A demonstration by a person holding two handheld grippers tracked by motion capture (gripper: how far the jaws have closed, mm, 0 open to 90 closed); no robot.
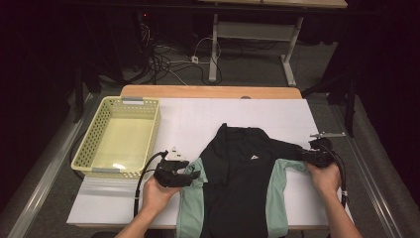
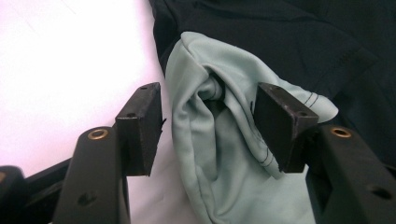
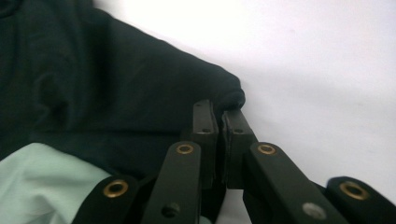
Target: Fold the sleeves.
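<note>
The right gripper [image 3: 223, 116] is pinching the black sleeve end [image 3: 229, 95] of the black and mint jersey [image 1: 242, 178], its jaws pressed together on the cloth. The left gripper [image 2: 208, 126] is standing spread around the bunched mint sleeve [image 2: 210, 154], not gripping. The jersey is lying on the white table [image 1: 188, 119], near the yellow basket [image 1: 86, 144]

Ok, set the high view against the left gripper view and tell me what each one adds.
High view: the yellow basket at the table's left, both hands, and the right gripper at the black sleeve end. Left gripper view: the left gripper up close, jaws open astride a bunched fold of the pale green sleeve, pads not pressing it. Both: the black and pale green garment on the white tabletop.
</note>
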